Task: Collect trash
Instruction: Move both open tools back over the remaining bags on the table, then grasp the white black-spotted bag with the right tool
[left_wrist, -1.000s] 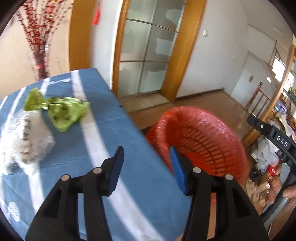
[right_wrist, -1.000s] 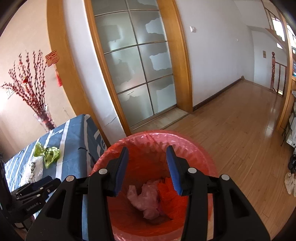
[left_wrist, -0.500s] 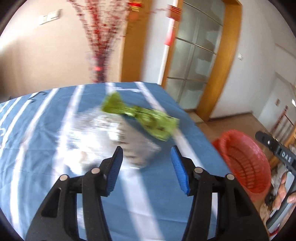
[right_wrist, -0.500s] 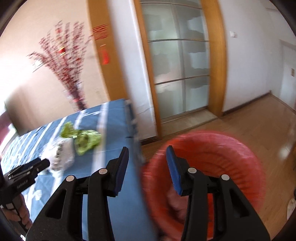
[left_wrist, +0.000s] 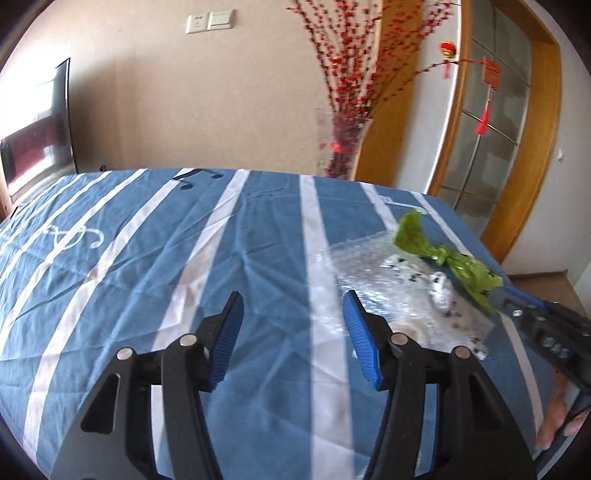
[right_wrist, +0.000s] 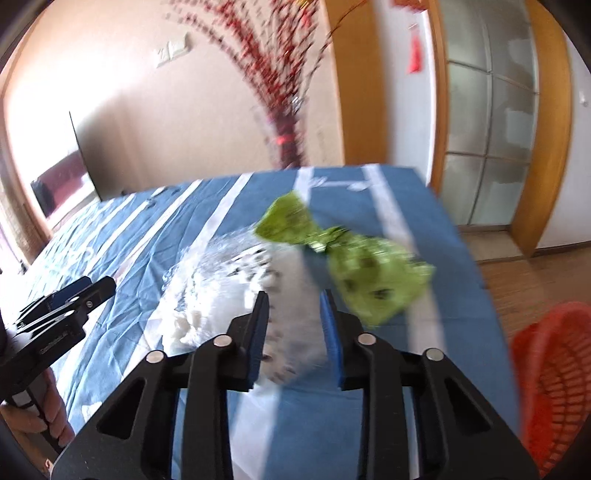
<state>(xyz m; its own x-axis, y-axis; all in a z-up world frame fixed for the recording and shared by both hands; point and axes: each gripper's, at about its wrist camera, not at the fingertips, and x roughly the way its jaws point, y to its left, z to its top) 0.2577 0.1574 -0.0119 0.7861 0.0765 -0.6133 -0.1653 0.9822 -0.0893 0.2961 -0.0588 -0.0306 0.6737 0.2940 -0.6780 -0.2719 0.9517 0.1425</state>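
A crumpled green wrapper (left_wrist: 448, 260) (right_wrist: 347, 254) and a clear plastic bag with dark specks (left_wrist: 402, 295) (right_wrist: 229, 291) lie together on the blue striped tablecloth (left_wrist: 184, 258). My left gripper (left_wrist: 291, 332) is open over bare cloth, left of the bag. My right gripper (right_wrist: 295, 321) hovers just in front of the bag and wrapper, its jaws closing with nothing pressed between them. The right gripper's tip (left_wrist: 532, 314) shows at the left view's right edge, beside the wrapper. The red basket (right_wrist: 554, 387) stands off the table's right side.
A glass vase with red blossom branches (left_wrist: 343, 140) stands behind the table's far edge. A dark screen (left_wrist: 37, 140) leans at the left wall. A wood-framed glass door (right_wrist: 487, 129) and wooden floor lie to the right. A hand (right_wrist: 33, 417) holds the left gripper.
Both grippers swung left from the red basket to over the table. The bag and wrapper now lie right in front of the right gripper, whose jaws have narrowed. The left gripper passed the trash.
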